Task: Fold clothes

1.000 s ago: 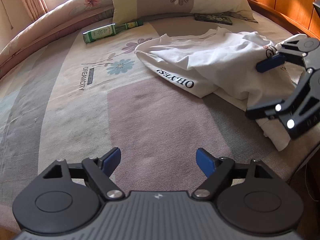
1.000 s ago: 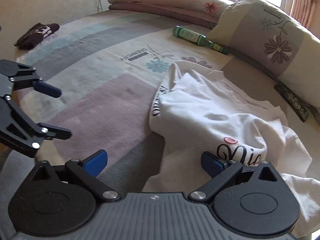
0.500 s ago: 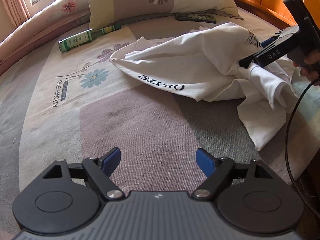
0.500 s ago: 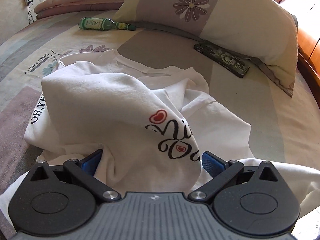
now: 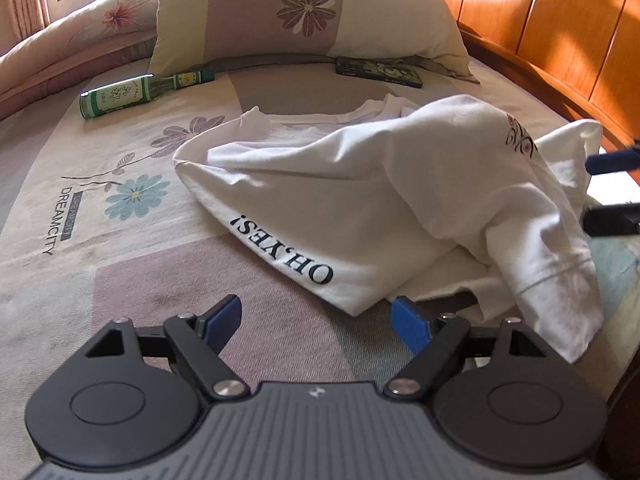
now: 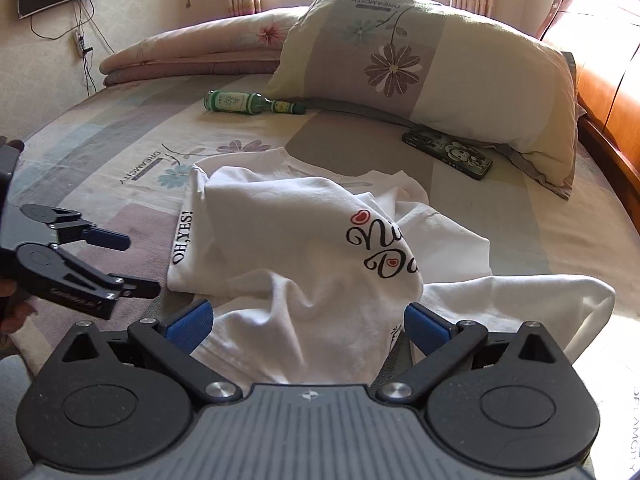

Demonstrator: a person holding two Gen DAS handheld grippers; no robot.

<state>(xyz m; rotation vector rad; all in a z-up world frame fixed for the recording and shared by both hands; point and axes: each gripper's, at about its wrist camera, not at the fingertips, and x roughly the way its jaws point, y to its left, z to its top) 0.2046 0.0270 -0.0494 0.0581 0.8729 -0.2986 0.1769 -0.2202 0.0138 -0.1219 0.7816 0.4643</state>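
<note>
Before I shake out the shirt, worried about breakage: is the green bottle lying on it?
No, the green bottle lies on the bedsheet, apart from the white shirt.

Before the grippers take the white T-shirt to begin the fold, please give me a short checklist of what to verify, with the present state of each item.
1. Left gripper open, nothing between the fingers: ok.
2. Right gripper open: ok, cloth lies between its fingers, not pinched.
3. White T-shirt spread flat for folding: not ok, it lies bunched.
4. Hem or corners visible for a grasp: cannot tell.
5. Green bottle and phone apart from the shirt: ok.
6. Grippers apart from each other: ok.
</note>
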